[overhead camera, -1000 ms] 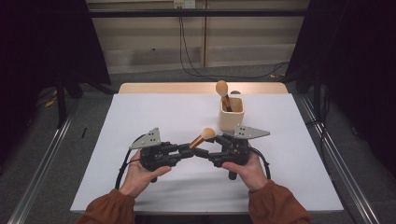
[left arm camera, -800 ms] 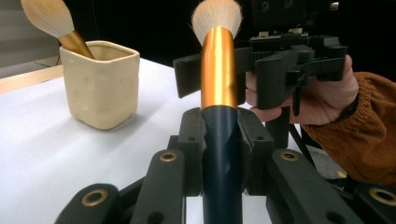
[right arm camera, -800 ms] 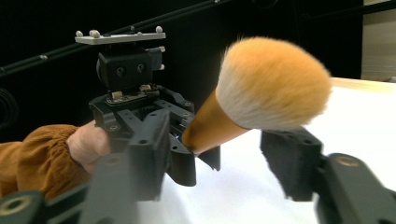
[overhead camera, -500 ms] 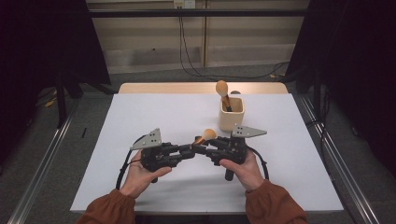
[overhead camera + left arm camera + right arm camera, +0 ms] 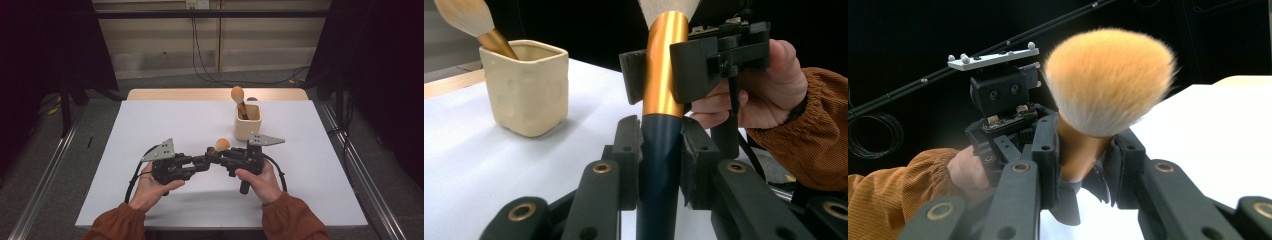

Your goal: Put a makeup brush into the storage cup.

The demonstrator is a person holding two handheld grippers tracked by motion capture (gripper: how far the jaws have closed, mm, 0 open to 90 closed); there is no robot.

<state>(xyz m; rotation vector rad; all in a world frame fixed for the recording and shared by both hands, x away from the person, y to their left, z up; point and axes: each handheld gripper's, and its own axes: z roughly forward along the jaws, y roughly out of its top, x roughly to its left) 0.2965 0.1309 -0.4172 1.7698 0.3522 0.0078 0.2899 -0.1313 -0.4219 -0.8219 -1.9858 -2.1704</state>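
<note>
Both tongs are closed on one makeup brush (image 5: pixel 220 146), held above the white table (image 5: pixel 165 120) near its front edge. Left tongs (image 5: pixel 204 162) are clamped on the dark blue handle (image 5: pixel 659 165); right tongs (image 5: pixel 214 156), whose jaws have just been closing, are pressed on the gold ferrule (image 5: pixel 664 65) below the orange bristles (image 5: pixel 1108 80). A second brush (image 5: pixel 238 97) is seen upright in a cream cup (image 5: pixel 247 125) just beyond.
</note>
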